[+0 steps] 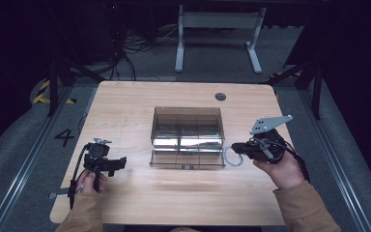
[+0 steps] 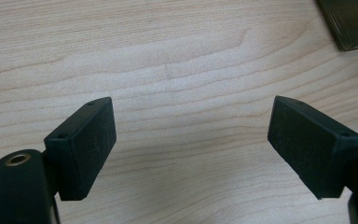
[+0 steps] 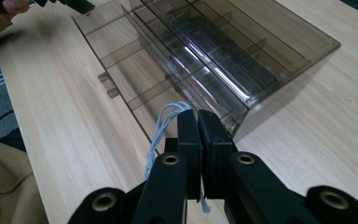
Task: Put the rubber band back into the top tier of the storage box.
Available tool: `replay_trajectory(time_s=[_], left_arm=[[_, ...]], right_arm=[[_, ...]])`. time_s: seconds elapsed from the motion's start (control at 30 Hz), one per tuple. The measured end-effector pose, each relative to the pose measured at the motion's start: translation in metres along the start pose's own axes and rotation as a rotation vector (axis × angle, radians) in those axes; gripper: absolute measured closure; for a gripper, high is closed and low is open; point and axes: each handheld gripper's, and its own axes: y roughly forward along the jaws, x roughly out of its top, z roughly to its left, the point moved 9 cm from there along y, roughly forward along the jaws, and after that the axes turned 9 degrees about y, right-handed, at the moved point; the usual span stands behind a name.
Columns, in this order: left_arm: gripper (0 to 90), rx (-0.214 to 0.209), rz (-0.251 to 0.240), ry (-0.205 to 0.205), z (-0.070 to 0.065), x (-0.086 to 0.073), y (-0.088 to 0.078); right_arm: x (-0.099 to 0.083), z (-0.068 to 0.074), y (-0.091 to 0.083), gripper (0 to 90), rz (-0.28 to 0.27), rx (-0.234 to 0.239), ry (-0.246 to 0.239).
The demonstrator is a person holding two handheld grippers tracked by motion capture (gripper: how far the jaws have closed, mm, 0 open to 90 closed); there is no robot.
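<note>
The right claw (image 3: pixel 198 122), pinching a looped grey cord (image 3: pixel 165 123), hovers beside the smoky drawer organizer (image 1: pixel 187 137), likely to lower it inside. The left claw (image 2: pixel 191 140) rests spread on the desk (image 1: pixel 125 101).

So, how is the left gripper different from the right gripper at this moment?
The left gripper has its fingers wide apart with nothing between them; the right gripper is shut on a thin grey cable. The left gripper looks at the bare table; the right gripper points at the clear drawer box. Both have black fingers.
</note>
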Motion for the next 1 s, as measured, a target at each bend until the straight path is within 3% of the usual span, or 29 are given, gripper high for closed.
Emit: replay_trajectory(time_s=[1.0], left_arm=[[16.0, -0.001, 0.003, 0.003, 0.001, 0.0, 0.0]], right_arm=[[0.046, 0.028, 0.05, 88.7, 0.016, 0.091, -0.067]])
